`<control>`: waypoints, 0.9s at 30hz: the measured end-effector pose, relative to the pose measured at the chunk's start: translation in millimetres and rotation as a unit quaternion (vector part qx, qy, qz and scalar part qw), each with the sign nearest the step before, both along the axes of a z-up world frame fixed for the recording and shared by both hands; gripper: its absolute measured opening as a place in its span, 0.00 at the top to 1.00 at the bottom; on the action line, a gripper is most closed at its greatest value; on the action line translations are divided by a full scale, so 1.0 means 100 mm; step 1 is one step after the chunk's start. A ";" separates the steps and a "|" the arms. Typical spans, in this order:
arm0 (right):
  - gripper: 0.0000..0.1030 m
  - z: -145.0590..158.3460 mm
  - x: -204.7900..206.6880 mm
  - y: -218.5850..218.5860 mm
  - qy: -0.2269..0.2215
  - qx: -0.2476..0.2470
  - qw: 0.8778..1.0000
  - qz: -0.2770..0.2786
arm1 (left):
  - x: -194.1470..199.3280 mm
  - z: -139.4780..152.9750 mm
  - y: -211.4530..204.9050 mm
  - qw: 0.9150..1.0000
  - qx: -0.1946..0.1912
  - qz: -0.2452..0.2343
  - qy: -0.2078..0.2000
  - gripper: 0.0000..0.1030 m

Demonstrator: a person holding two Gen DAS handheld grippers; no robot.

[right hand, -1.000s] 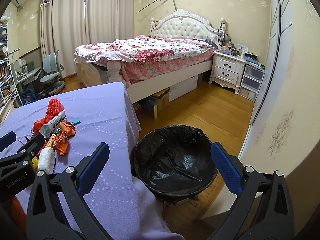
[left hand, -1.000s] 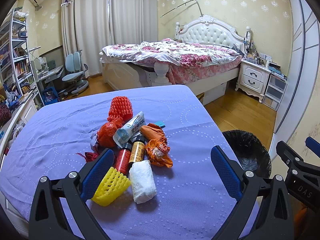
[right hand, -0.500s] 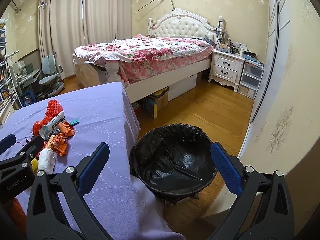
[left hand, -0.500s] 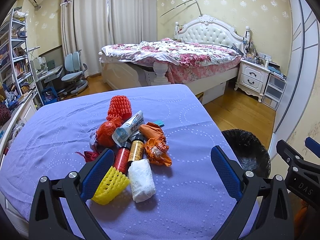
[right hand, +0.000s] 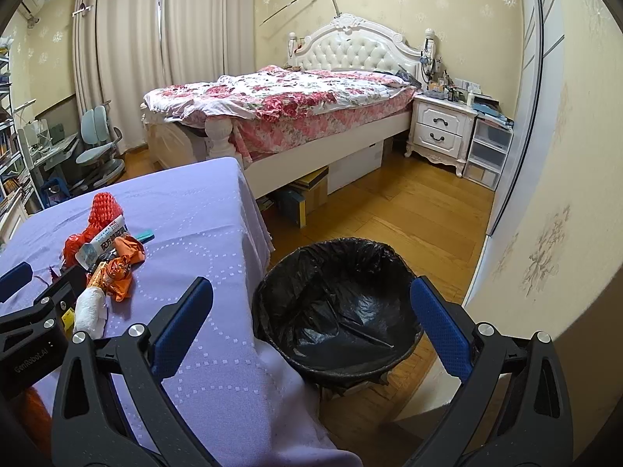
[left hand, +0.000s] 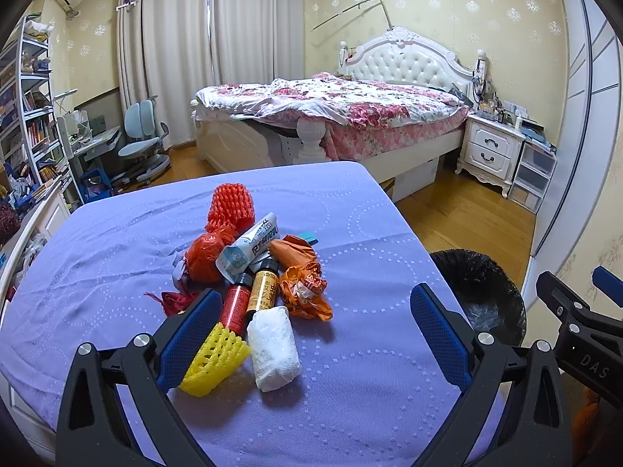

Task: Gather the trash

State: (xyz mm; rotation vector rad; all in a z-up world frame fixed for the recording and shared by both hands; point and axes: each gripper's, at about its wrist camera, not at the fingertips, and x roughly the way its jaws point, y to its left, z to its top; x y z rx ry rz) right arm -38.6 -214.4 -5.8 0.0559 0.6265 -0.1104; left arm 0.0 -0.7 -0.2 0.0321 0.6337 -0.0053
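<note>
Left tongs (left hand: 311,334) edged closer; black-lined bin (right hand: 338,307) holds nothing.

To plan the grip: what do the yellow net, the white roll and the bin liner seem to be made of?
Yellow net: soft foam mesh, matte, with open diamond cells.
White roll: probably tissue or cloth, matte, with a dimpled, crumpled surface.
Bin liner: thin black plastic film, glossy, wrinkled, with shiny highlights.
</note>
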 end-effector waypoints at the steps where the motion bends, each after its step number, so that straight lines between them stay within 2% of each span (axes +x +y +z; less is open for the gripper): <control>1: 0.04 0.00 -0.01 0.02 0.000 0.000 1.000 -0.001 | 0.00 0.00 0.00 1.000 0.000 0.000 0.000 0.06; 27: 0.04 -0.01 -0.01 0.02 0.002 0.000 1.000 -0.001 | -0.05 -0.10 -0.14 1.000 -0.005 0.000 0.005 0.06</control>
